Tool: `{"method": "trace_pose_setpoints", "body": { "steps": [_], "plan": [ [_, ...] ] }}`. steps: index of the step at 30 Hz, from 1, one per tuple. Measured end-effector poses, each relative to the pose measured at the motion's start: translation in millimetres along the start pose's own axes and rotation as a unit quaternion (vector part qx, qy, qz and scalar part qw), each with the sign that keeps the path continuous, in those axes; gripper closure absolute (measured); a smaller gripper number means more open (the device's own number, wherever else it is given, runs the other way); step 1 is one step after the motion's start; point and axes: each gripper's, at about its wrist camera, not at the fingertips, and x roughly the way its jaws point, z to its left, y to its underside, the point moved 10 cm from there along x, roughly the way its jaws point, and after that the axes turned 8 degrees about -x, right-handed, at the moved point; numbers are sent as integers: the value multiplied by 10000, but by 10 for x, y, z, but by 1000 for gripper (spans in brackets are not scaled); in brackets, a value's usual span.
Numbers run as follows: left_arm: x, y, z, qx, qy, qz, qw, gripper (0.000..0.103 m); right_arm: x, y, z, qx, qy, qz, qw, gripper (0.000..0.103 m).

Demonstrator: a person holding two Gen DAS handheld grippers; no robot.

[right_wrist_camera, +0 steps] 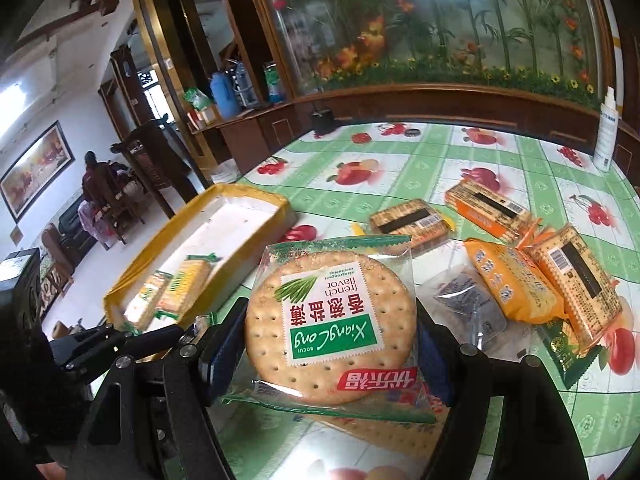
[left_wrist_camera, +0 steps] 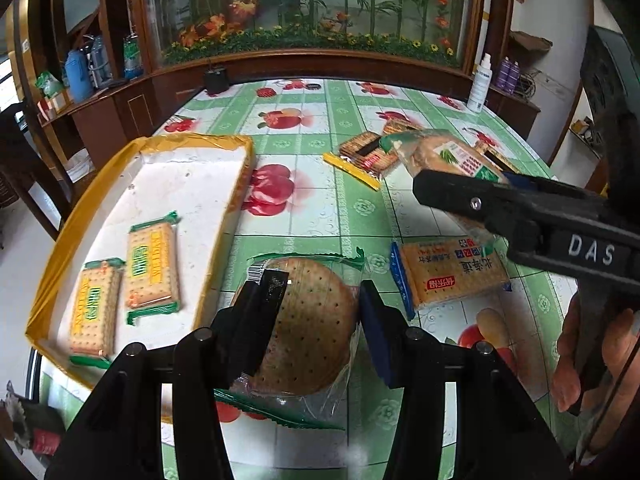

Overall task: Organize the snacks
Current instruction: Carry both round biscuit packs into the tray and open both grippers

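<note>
My left gripper (left_wrist_camera: 320, 312) is shut on a round cracker pack (left_wrist_camera: 312, 328) and holds it just right of the yellow-rimmed white tray (left_wrist_camera: 192, 184). Two green-edged rectangular cracker packs (left_wrist_camera: 152, 268) lie in the tray. My right gripper (right_wrist_camera: 328, 328) is shut on another round cracker pack (right_wrist_camera: 332, 320) labelled XiangLong and holds it above the table; it also shows in the left wrist view (left_wrist_camera: 440, 156). The tray shows to its left (right_wrist_camera: 240, 216).
Several loose snack packs lie on the green fruit-print tablecloth: an orange pack (left_wrist_camera: 452, 272), striped packs (left_wrist_camera: 364, 152), orange packs (right_wrist_camera: 516, 280) and a dark sachet (right_wrist_camera: 464, 300). A white spray bottle (right_wrist_camera: 606, 136) stands at the far right. A wooden cabinet lines the far edge.
</note>
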Motion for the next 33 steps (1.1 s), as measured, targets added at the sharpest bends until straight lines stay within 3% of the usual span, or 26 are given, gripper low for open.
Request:
{"method": "trace_pose_setpoints", "body": {
  "steps": [14, 33],
  "plan": [
    [-182, -118, 583, -468, -335, -278, 9980, 54, 38, -111, 543, -340, -314, -50, 9989, 26],
    [-120, -222, 1401, -956, -788, -296, 9919, 54, 591, -432, 1505, -875, -977, 41, 9914, 26]
  ]
}}
